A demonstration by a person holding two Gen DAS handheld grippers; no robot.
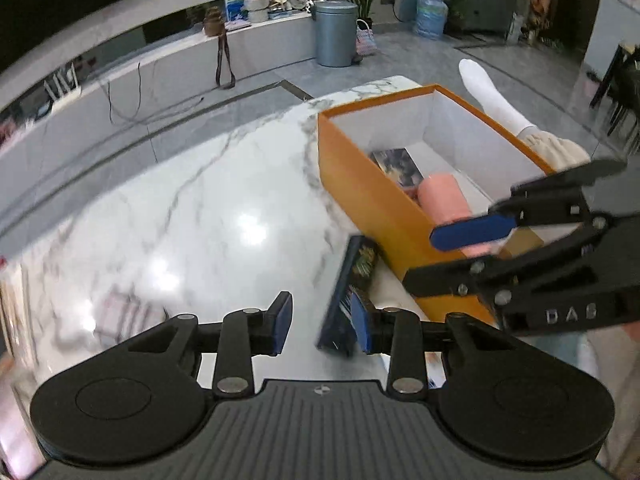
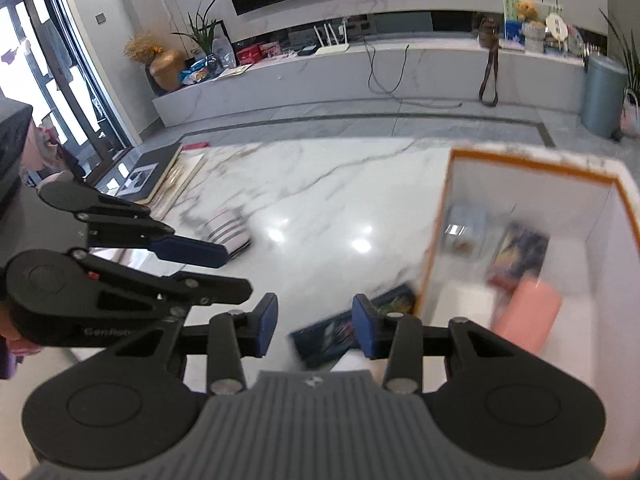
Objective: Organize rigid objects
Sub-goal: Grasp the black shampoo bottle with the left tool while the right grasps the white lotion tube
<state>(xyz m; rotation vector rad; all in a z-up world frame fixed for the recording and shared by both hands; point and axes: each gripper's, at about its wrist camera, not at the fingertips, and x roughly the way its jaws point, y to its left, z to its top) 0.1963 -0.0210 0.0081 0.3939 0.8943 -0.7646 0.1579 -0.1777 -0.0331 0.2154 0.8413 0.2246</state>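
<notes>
In the left wrist view, the left gripper [image 1: 322,324] hangs over the marble table [image 1: 192,216], jaws apart on nothing; a dark patterned box [image 1: 354,280] leans against the orange box [image 1: 372,200], which holds a pink cylinder [image 1: 444,200]. In the right wrist view, the right gripper [image 2: 314,326] also gapes empty, the dark box low and near, the orange box right.

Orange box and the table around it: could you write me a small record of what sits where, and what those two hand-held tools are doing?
surface: white marble table
container: orange box, open top, white inside
inside box: pink cylinder; dark picture card
outside box: dark flat case, on the table beside the box's wall, blurred
elsewhere on table: striped item
left gripper: jaws apart, gripping nothing
right gripper: jaws apart, gripping nothing
</notes>
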